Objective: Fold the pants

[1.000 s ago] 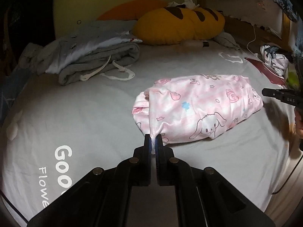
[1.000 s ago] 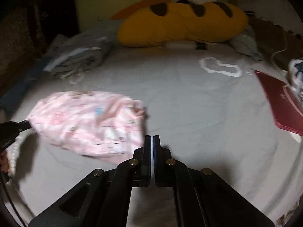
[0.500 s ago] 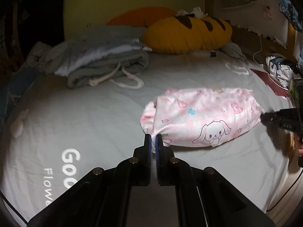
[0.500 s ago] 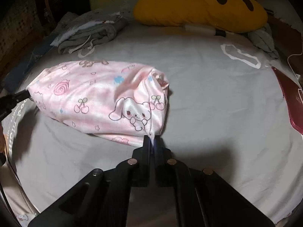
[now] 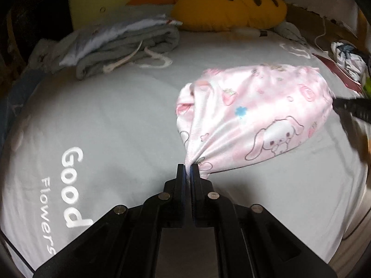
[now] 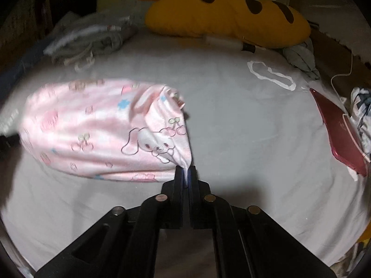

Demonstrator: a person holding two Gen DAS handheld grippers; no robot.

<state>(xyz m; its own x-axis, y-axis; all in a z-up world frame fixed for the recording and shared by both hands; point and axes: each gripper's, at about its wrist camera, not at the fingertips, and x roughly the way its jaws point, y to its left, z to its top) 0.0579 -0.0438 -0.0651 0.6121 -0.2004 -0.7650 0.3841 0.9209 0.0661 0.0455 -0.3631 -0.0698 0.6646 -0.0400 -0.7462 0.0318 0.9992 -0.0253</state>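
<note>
the pink pants (image 5: 259, 115) (with bunnies and cherries on them) are bunched up and stretched between the two grippers over the grey bed sheet (image 5: 111, 120). the left gripper (image 5: 187, 170) pinches one end tight. the right gripper (image 6: 186, 171) pinches the other end tight. a yellow pillow (image 6: 229, 16) and a pile of grey clothes (image 5: 125, 46) lie far back on the bed.

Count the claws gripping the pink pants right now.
2. The left claw pinches one end of the pink bunny-print pants; the right claw pinches the opposite end.
</note>
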